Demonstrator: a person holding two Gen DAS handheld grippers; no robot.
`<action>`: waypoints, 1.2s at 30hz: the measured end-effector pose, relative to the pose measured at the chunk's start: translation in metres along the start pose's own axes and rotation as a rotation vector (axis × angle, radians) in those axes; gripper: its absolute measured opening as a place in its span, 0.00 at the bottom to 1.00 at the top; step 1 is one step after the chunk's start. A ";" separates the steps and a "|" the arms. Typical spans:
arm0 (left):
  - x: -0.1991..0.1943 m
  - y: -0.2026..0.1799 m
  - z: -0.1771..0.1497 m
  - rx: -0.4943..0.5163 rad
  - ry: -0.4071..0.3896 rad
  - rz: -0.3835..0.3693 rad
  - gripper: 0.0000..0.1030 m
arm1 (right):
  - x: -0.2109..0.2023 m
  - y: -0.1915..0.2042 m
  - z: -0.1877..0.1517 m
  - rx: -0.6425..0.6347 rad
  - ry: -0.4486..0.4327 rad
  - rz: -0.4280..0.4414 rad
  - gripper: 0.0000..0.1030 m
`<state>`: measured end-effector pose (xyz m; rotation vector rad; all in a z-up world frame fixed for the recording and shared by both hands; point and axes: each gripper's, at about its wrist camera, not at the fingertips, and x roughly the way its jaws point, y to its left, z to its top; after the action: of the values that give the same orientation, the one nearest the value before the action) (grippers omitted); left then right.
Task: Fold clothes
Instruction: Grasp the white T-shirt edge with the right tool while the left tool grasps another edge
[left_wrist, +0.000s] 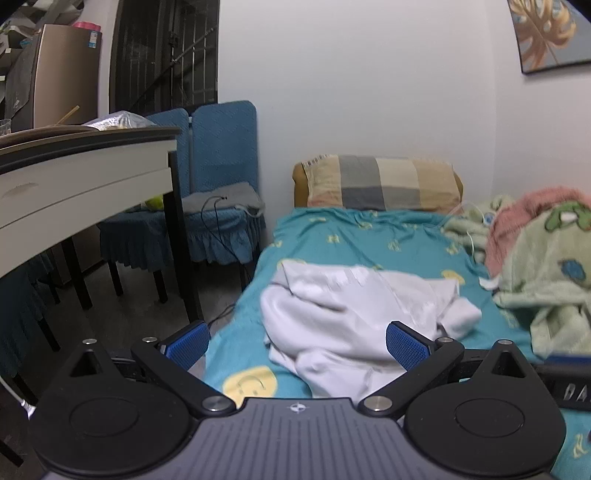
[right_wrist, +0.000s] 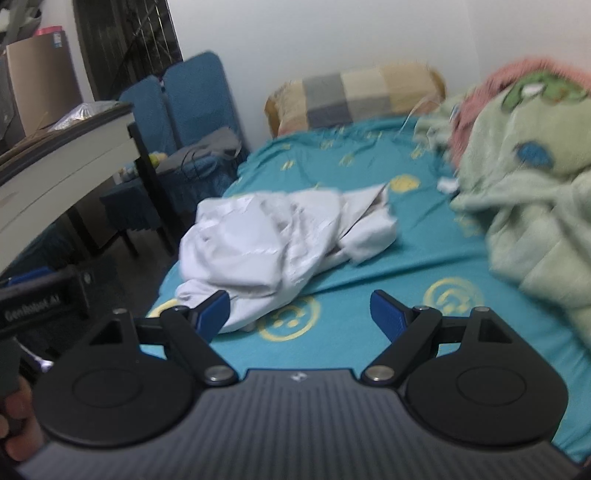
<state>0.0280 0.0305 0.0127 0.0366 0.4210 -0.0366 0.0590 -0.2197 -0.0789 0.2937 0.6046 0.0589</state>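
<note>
A crumpled white garment (left_wrist: 354, 317) lies in a heap on the teal bed sheet (left_wrist: 332, 236) near the bed's left edge; it also shows in the right wrist view (right_wrist: 273, 236). My left gripper (left_wrist: 297, 347) is open and empty, hovering just short of the garment's near edge, its blue pads (left_wrist: 406, 347) wide apart. My right gripper (right_wrist: 301, 314) is open and empty, above the sheet (right_wrist: 369, 258) just right of the garment's near corner. The left gripper's body (right_wrist: 40, 299) shows at the left of the right wrist view.
A green and pink fleece blanket (left_wrist: 546, 266) is heaped along the bed's right side (right_wrist: 528, 184). A checked pillow (left_wrist: 380, 184) lies at the head by the wall. Left of the bed stand a white table (left_wrist: 85, 177) and blue-covered chairs (left_wrist: 218, 184).
</note>
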 end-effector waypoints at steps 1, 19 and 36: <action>0.002 0.008 0.003 -0.021 -0.003 0.000 1.00 | 0.006 0.006 0.002 0.015 0.023 0.015 0.82; 0.048 0.093 -0.001 -0.256 0.074 0.055 1.00 | 0.160 0.055 -0.008 -0.105 0.271 0.049 0.08; 0.062 0.007 -0.018 -0.033 0.116 -0.096 0.99 | 0.045 -0.124 0.085 0.262 0.014 -0.123 0.05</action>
<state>0.0770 0.0368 -0.0292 -0.0138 0.5391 -0.1227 0.1403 -0.3537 -0.0731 0.5091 0.6436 -0.1379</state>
